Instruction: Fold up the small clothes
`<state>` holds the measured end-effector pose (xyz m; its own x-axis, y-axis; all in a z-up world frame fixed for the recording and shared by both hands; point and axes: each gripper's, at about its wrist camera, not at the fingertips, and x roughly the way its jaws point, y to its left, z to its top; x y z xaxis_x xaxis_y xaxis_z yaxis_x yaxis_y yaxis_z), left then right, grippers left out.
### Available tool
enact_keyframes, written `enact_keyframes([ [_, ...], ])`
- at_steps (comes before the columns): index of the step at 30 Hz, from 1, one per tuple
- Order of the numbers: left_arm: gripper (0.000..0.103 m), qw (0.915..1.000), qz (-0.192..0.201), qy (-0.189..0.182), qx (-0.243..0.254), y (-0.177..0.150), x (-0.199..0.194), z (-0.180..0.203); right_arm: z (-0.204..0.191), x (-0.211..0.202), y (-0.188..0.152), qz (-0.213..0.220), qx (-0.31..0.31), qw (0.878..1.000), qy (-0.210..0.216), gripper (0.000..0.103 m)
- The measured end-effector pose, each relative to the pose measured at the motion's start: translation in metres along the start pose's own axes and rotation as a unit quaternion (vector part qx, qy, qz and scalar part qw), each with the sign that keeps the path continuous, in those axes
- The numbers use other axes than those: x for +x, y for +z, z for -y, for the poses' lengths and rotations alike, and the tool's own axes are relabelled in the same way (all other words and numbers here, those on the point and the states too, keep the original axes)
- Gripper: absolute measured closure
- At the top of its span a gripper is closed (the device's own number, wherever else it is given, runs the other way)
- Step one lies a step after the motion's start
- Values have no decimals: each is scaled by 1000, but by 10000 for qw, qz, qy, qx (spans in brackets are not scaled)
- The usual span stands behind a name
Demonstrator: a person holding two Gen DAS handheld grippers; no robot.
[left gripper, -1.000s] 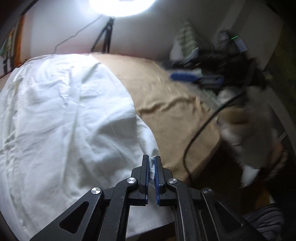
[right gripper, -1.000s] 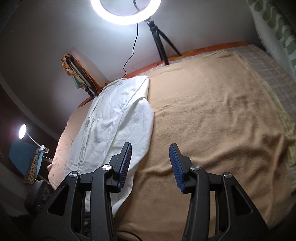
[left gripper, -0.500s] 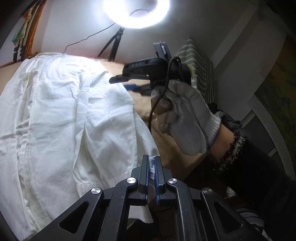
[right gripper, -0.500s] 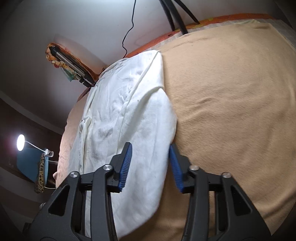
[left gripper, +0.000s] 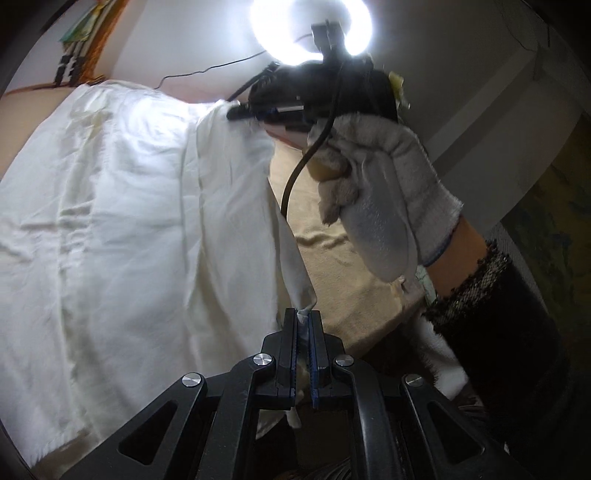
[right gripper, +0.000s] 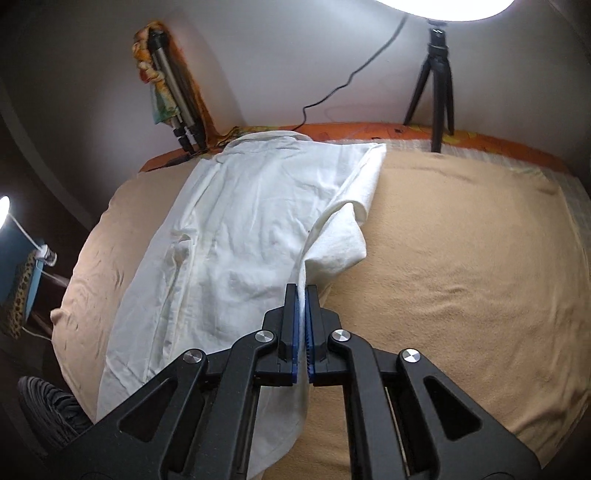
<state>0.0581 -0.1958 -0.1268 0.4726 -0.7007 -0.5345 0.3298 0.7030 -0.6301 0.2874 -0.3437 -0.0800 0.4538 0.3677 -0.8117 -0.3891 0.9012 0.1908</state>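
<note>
A white shirt (right gripper: 236, 236) lies spread lengthwise on a tan blanket (right gripper: 461, 266), collar toward the far wall. My right gripper (right gripper: 301, 291) is shut on the shirt's right side edge, just below the short sleeve. In the left wrist view the same shirt (left gripper: 122, 206) fills the left half. There my left gripper (left gripper: 303, 319) is shut on a bunched bit of the shirt's near hem corner. The right gripper (left gripper: 240, 110), held by a white-gloved hand (left gripper: 384, 206), pinches the cloth further up the same edge, which stretches taut between the two grippers.
A black tripod (right gripper: 437, 92) and a bright ring light (left gripper: 310, 33) stand at the bed's far edge. A folded tripod (right gripper: 173, 99) leans in the left corner. A cable (left gripper: 306, 162) hangs from the right gripper. A dark shoe (right gripper: 48, 410) shows below the bed's near left edge.
The right gripper swept left from over the bare blanket to the shirt's side edge and shut on it. The left gripper kept its hold and lifted the hem corner, drawing the edge taut.
</note>
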Motion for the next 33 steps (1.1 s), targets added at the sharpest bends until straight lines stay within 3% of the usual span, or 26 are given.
enact_keyframes([
  [9, 101, 9988, 87, 129, -468, -14, -26, -32, -81, 47, 3, -458, -904, 9949, -8, 99],
  [18, 101, 9969, 42, 313, -722, -27, -43, -63, -94, 95, -10, -905, -810, 9926, 60, 99],
  [23, 101, 9972, 21, 357, -663, -30, -51, -68, -74, 59, -8, -531, -254, 9961, 656, 80],
  [30, 100, 9982, -124, 406, -427, -31, -44, -57, -35, -25, -43, -44, 398, 9978, 535, 78],
  [32, 93, 9987, -176, 458, -144, -32, -50, -50, -27, -45, -63, -28, 565, 9970, 518, 78],
  [33, 83, 9986, -195, 501, 6, -34, -55, -47, -23, -55, -74, -41, 642, 9964, 553, 78],
])
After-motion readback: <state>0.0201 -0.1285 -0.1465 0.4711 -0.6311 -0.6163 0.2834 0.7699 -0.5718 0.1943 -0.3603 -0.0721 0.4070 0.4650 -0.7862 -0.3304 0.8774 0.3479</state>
